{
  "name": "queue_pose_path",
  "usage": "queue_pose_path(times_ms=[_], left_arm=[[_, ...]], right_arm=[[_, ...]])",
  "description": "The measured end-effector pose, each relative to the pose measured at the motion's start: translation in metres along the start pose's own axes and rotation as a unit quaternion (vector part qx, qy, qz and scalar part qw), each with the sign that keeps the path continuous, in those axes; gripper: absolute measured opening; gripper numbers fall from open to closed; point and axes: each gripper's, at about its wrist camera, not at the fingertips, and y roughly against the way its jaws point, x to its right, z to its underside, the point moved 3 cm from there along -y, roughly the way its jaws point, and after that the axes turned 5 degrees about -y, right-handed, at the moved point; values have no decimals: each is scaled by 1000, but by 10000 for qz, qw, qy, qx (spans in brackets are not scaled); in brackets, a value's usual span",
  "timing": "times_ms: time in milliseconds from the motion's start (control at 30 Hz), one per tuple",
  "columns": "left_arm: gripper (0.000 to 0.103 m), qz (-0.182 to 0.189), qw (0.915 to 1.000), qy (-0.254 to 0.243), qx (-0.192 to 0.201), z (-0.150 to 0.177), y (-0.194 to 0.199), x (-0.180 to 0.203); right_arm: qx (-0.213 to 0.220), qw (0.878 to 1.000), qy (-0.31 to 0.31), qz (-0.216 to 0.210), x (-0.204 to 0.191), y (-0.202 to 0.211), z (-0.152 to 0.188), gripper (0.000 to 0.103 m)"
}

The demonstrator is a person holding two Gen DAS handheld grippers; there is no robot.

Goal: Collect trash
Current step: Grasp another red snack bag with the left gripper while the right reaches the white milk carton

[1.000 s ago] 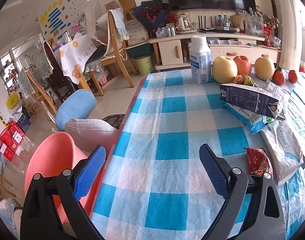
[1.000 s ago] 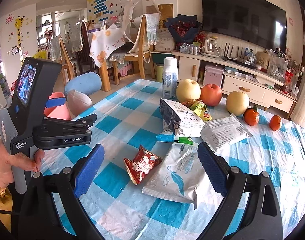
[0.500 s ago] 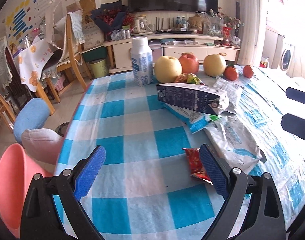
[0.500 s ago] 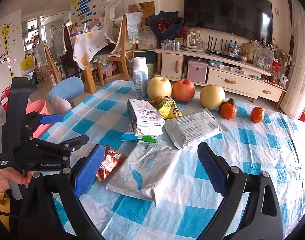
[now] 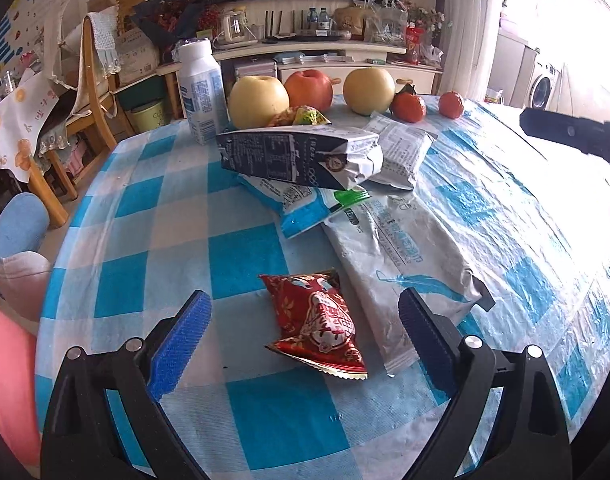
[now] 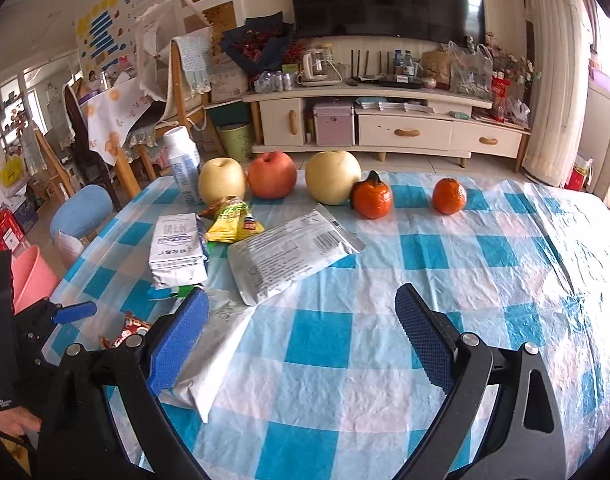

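left gripper (image 5: 301, 320), wide open and empty, straddles the red snack wrapper (image 5: 319, 320) for pickup; right gripper (image 6: 301, 328) open, empty.

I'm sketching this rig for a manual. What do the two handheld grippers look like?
Both match. The left gripper and right gripper each have two black angular fingers with silver screw heads and textured blue pads. From the right wrist view, the left gripper's black body carries small white lettering, too small to read. No cables or sleeves show.
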Motion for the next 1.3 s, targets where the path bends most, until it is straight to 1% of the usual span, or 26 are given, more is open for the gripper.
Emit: queue_pose_path(times_ms=[33,100,133,200,233,267,367,400,467,500,600,667,800,867,1000,1133,1167,1200,1267,1300], left_arm=[[94,-12,10000,-16,-52,1,-3,2],[88,-38,9999,-5,-134,3,-8,3],[84,-39,9999,25,-164,4,-11,3],[83,-42,9998,92,-144,4,-11,1],[82,-63,9998,104,-128,4,-11,0],[78,-75,9998,113,-111,4,-11,-1],[72,-52,9998,198,-82,5,-11,-3],[71,-38,9997,216,-74,5,-11,-3],[65,-18,9997,223,-55,5,-11,-2],[63,-11,9998,216,-52,6,-12,-1],[54,-1,9998,200,-34,6,-12,1],[46,-26,9996,281,-29,6,-11,-2],[45,107,9985,544,-26,8,-11,-11],[43,162,9978,636,-19,8,-11,-15],[42,139,9973,723,-1,9,-11,-20],[40,103,9968,795,22,11,-9,-26],[40,88,9965,831,27,12,-8,-28],[40,72,9962,872,28,12,-8,-31],[40,53,9953,961,45,13,-7,-36],[40,47,9951,990,65,12,-6,-38]], right_arm=[[-31,10000,-68,7,4,-3,-1,95],[-112,9998,-182,27,13,-12,-2,95],[-159,9996,-230,30,16,-17,-2,95],[-226,9992,-337,-66,20,-26,-4,95],[-245,9988,-395,-164,20,-29,-4,95],[-260,9984,-431,-263,19,-31,-5,95],[-285,9970,-450,-559,11,-39,-6,95],[-292,9961,-475,-677,8,-41,-6,95],[-281,9933,-547,-979,0,-45,-8,95],[-265,9917,-568,-1127,-5,-46,-10,95],[-229,9862,-573,-1539,-24,-52,-14,95],[-252,9827,-536,-1756,-37,-57,-16,95],[-323,9795,-329,-1963,-63,-70,-17,95],[-381,9793,-241,-1975,-72,-75,-17,95],[-449,9784,-87,-2017,-86,-81,-17,95],[-569,9796,132,-1921,-93,-91,-12,94],[-588,9802,171,-1886,-93,-94,-11,92],[-623,9800,195,-1879,-94,-96,-10,83],[-736,9789,201,-1893,-95,-102,-8,72],[-778,9786,211,-1892,-95,-104,-7,70]])
